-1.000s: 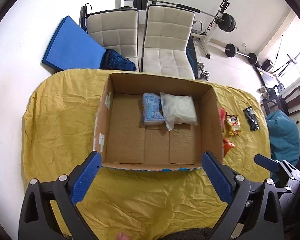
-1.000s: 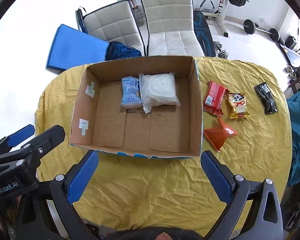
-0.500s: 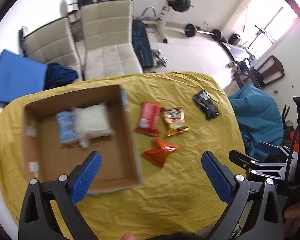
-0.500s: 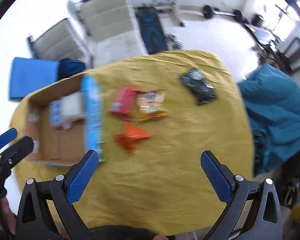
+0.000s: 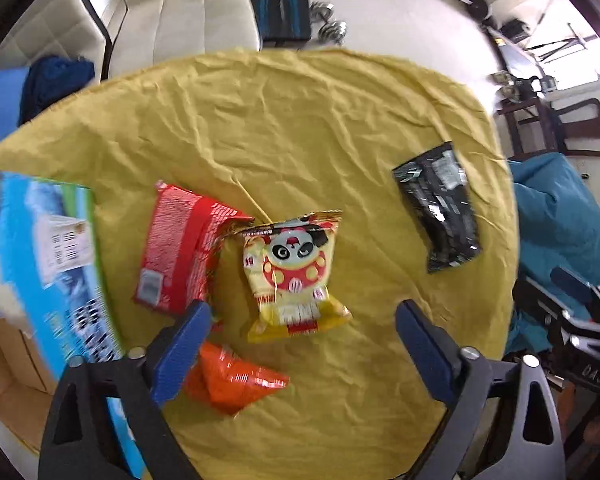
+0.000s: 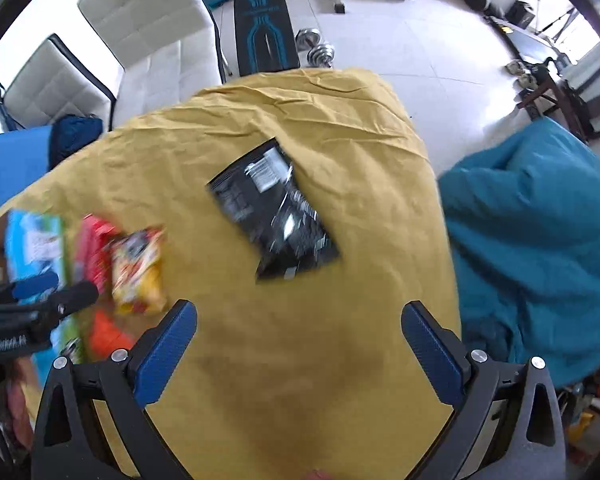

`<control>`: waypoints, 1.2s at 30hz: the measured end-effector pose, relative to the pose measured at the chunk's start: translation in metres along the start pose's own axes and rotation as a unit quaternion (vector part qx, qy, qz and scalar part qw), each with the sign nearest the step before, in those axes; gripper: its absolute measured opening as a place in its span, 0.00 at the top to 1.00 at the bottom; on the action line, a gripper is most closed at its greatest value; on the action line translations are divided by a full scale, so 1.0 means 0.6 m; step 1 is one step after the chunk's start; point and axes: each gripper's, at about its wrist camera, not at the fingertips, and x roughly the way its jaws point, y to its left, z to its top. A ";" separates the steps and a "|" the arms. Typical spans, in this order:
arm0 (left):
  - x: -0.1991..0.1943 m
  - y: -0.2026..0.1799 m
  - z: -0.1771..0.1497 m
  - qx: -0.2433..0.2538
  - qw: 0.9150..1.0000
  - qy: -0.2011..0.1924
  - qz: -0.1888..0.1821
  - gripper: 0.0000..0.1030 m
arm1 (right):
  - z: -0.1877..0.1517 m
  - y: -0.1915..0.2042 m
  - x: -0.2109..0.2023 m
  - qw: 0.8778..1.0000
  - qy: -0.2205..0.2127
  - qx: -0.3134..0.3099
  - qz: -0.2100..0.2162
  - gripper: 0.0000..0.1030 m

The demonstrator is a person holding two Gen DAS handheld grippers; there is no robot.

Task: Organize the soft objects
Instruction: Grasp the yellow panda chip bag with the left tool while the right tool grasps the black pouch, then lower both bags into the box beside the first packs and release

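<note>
Four packets lie loose on the table [image 5: 300, 120] — red pack [image 5: 180, 248], panda pack [image 5: 296, 272], orange pack [image 5: 232, 384] and, well apart to the right, black pack [image 6: 272, 208]. The box [image 5: 48, 264] sits at the left edge; its contents are barely visible. Our left gripper [image 5: 300, 344] hangs above the panda pack, our right gripper [image 6: 300, 344] near the black one — both jaws wide open, holding nothing. We judge most packing remains.

"DAS" on right tool [image 5: 592, 376]

Bare cloth [image 6: 340, 340] ahead; box [image 5: 56, 264] probably left.
</note>
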 end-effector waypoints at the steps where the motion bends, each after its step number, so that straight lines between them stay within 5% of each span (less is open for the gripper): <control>1: 0.015 0.002 0.008 -0.004 1.000 0.009 0.003 0.16 | 0.024 -0.002 0.030 1.000 0.008 -0.006 0.004 0.00; 4: 0.068 0.005 0.025 -0.010 0.999 0.037 0.022 0.16 | 0.070 0.010 0.097 0.999 0.035 -0.019 0.010 0.00; 8: 0.114 0.005 0.026 -0.007 0.997 0.064 0.038 0.39 | 0.107 0.031 0.172 0.996 0.077 -0.038 0.013 0.00; 10: 0.127 0.007 0.023 -0.012 0.997 0.071 0.041 0.40 | 0.113 0.031 0.189 0.996 0.082 -0.030 -0.003 0.16; 14: 0.133 0.007 0.013 -0.021 0.997 0.063 0.040 0.54 | 0.105 0.038 0.189 0.996 0.081 -0.025 -0.037 0.32; 27: 0.117 -0.004 -0.067 -0.025 0.998 0.036 0.039 0.58 | 0.010 0.012 0.165 0.995 0.095 0.027 0.003 0.44; 36: 0.028 -0.049 -0.184 0.019 0.999 -0.018 0.034 0.58 | -0.055 0.020 0.085 0.997 0.057 0.041 0.020 0.46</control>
